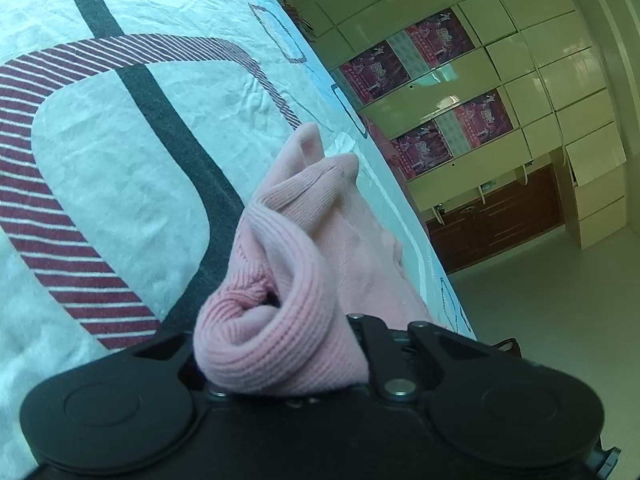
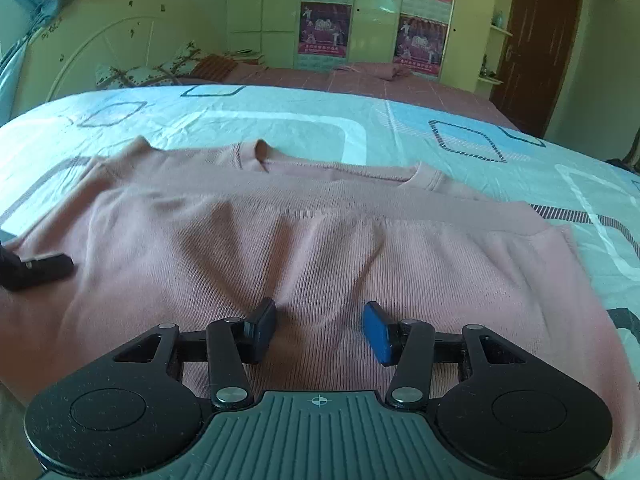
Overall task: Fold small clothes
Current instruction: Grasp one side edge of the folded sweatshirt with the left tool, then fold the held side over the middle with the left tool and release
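Observation:
A pink knit sweater (image 2: 320,248) lies spread on the patterned bedspread (image 2: 280,116), neckline toward the far side. My right gripper (image 2: 320,330) hovers low over its near hem, open, its dark and blue pads (image 2: 378,332) standing apart with flat cloth beneath them. At the sweater's left edge, my left gripper (image 2: 38,268) shows as a black finger lying on the cloth. In the left wrist view the left gripper (image 1: 292,332) is shut on a bunched ribbed fold of the sweater (image 1: 312,216), which hides both fingertips.
The bedspread (image 1: 120,160) drops off at its edge to a pale floor (image 1: 540,320). Beyond stand a cream wardrobe with pink posters (image 2: 324,28), a brown door (image 2: 540,40), a white headboard (image 2: 104,40), pillows (image 2: 132,74) and another pink cloth (image 2: 384,70) on the far bed.

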